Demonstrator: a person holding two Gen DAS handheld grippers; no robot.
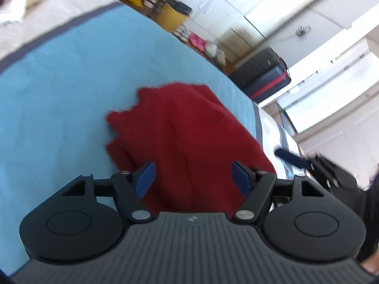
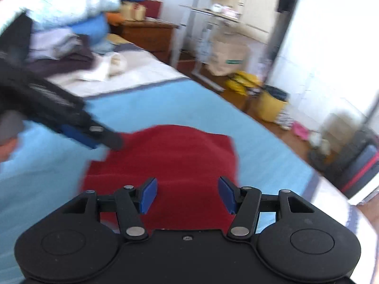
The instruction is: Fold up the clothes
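Lying on the light blue sheet point(image 1: 59, 90) is one dark red garment point(image 1: 187, 137), the only piece of clothing spread out in front of me. It looks partly folded: a soft seam or crease runs down its middle in the left wrist view, its far edge is bunched and uneven, and in the right wrist view it shows a roughly rectangular outline with one squared corner. Motion blur hides the finer detail of the fabric.

I hold two grippers. My left gripper point(image 1: 193, 177) hangs above the near part of the garment with its blue fingers spread wide and nothing between them. My right gripper point(image 2: 187, 195) is likewise spread apart over the near edge of the red cloth, gripping nothing.

Beyond the blue sheet, a heap of mixed laundry point(image 2: 68, 23) sits at the far end of the bed. On the floor stand one yellow bin point(image 1: 174, 15) and one dark suitcase point(image 1: 265, 75) with a red stripe.
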